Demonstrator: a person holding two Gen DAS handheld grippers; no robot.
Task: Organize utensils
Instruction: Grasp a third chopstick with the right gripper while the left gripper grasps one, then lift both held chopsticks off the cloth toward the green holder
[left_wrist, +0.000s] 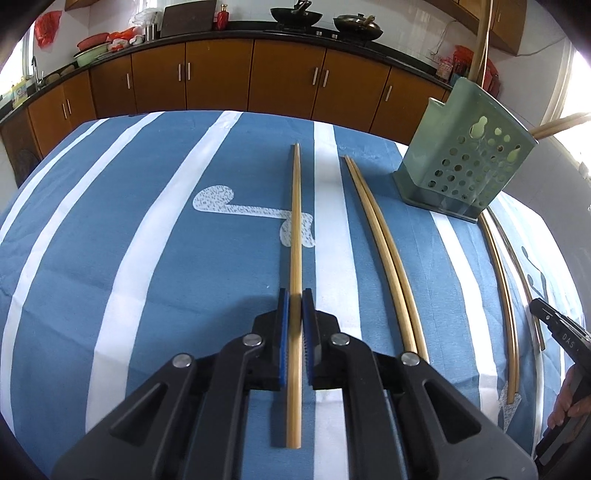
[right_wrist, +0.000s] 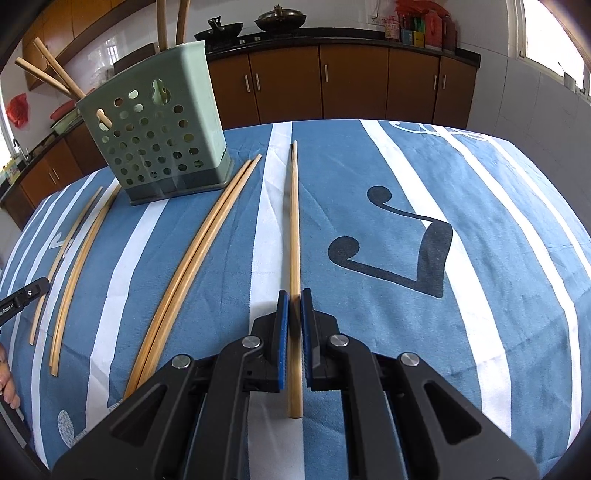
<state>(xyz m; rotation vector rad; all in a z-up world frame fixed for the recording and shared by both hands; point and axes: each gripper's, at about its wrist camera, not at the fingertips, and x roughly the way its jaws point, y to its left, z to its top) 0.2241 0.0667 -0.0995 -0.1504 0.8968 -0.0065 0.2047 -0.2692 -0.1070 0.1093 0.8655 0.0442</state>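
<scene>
Chopsticks lie scattered lengthwise over the blue-and-white striped table (left_wrist: 147, 229), and each hand-held gripper has one clamped between its blue pads.

Left wrist view: the left hand-held gripper (left_wrist: 296, 295) is closed tight on a single chopstick (left_wrist: 295, 221) that runs from 6 o'clock straight up toward 12. A pair of chopsticks (left_wrist: 376, 236) lies side by side, touching, at about 2 o'clock from the pads. The green holder (left_wrist: 465, 158) stands upright at 2 o'clock, near the table's far right edge, with sticks poking out of its top. Two more loose sticks (left_wrist: 506, 295) curve along the right side at 3 o'clock, where the black tip of the other gripper and a person's fingers (left_wrist: 565, 406) show at the edge.

Right wrist view: the right hand-held gripper (right_wrist: 294, 295) is likewise shut on one chopstick (right_wrist: 294, 221), which points to 12 o'clock. The touching pair (right_wrist: 199, 251) sits at 10 o'clock, its far tips just beside the holder's base. The holder (right_wrist: 159, 140) stands at 11 o'clock, holding several chopsticks (right_wrist: 55, 70) that lean out of it. Two separate sticks (right_wrist: 74, 273) lie at 9 o'clock.
</scene>
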